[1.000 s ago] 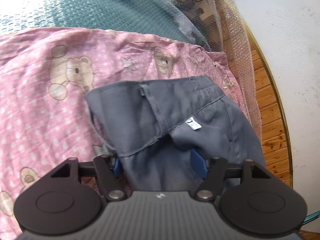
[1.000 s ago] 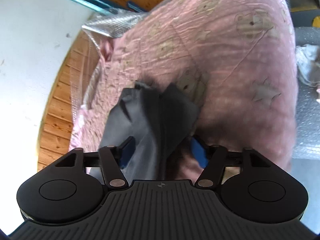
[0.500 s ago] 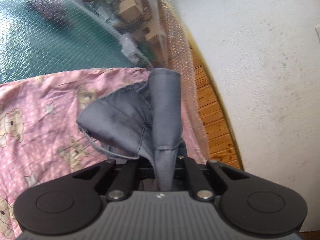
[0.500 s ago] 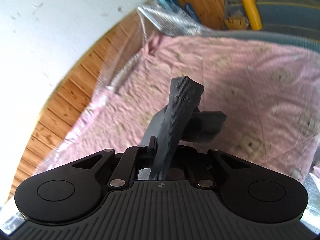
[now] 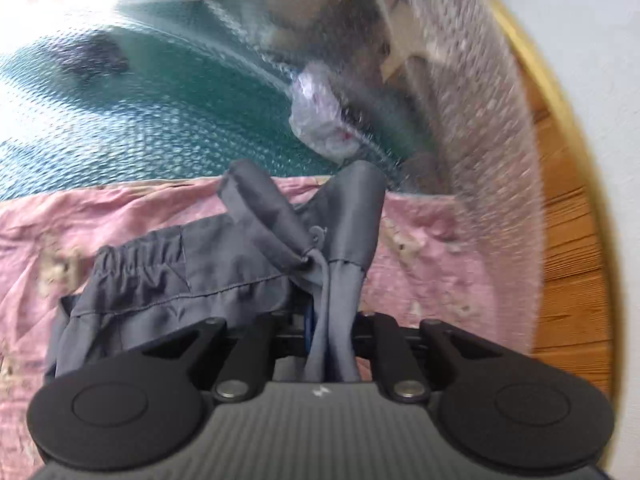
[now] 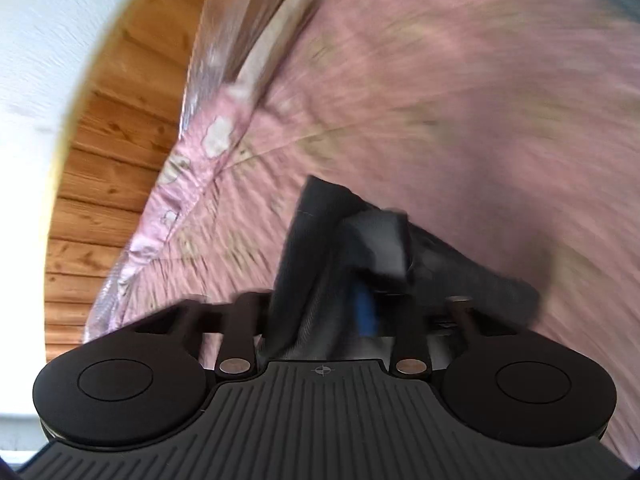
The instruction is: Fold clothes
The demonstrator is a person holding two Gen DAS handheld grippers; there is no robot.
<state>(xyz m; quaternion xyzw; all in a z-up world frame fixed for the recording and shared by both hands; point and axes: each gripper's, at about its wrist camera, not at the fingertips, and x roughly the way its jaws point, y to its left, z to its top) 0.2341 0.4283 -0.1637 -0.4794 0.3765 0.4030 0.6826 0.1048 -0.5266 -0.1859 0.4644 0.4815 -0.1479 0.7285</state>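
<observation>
Over pink sheet point(image 5: 120, 216) — grey shorts point(image 5: 224, 268) (waistband leftward), bunched.

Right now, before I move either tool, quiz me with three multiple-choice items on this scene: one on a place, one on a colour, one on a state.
1. The shorts lie on:
A. a metal tray
B. a pink sheet
C. a wooden chair

2. The shorts are:
A. grey
B. red
C. white

3. The shorts are:
A. spread flat and smooth
B. rolled into a tight tube
C. bunched, with part pulled up into folds

Answers:
1 B: pink printed cloth shows all round the shorts in both views.
2 A: the fabric is plain grey, waistband included.
3 C: the left wrist view shows loose folds standing up above the gathered waistband.
</observation>
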